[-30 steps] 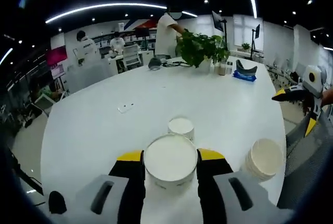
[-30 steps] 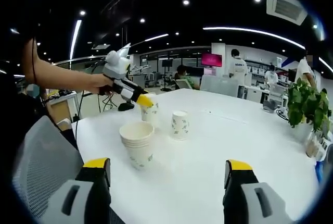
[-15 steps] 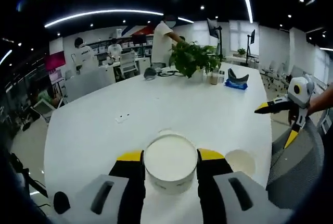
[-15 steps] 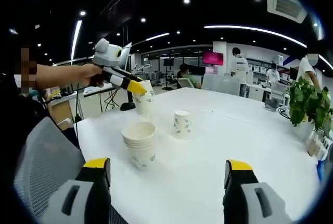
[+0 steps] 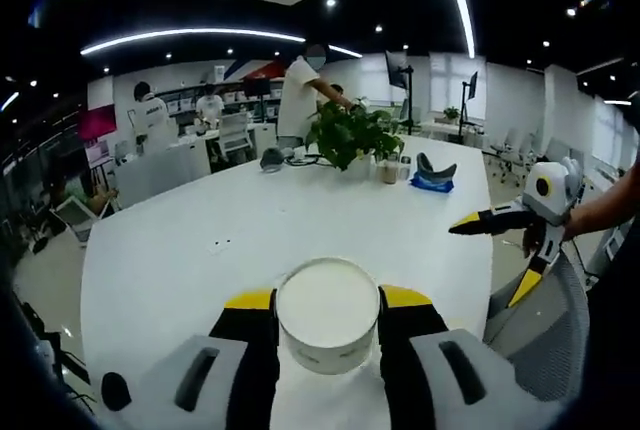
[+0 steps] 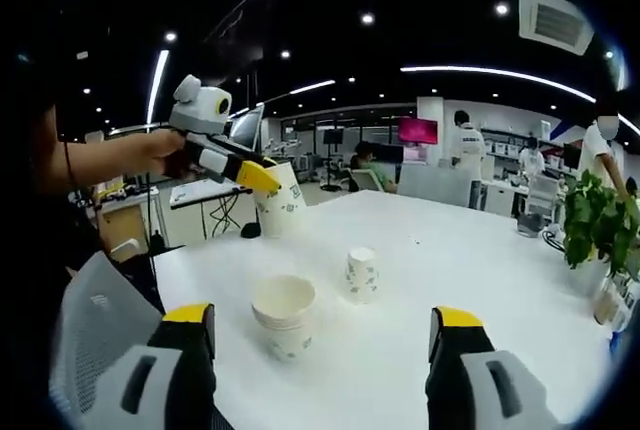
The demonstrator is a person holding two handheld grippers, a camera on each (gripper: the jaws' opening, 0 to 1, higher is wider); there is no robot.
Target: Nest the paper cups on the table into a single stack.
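Left gripper view: the left gripper [image 5: 327,315] pinches a paper cup [image 5: 327,312] aloft, jaws gripping its thin, probably crushable wall just under the rim.

Right gripper view: the right gripper [image 6: 320,335] hangs spread and empty over the stack [image 6: 283,314] beside a single cup [image 6: 362,273] on the table [image 6: 480,280].

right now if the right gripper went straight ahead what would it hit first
Likely the stack of paper cups on the white table, slightly left of centre between the open right gripper; depth is hard to judge.

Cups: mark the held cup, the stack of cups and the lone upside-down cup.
held cup [image 6: 280,198], right gripper view, its side wall.
stack of cups [image 6: 283,300], right gripper view, inside its open mouth.
upside-down cup [image 6: 361,275], right gripper view, its printed side.
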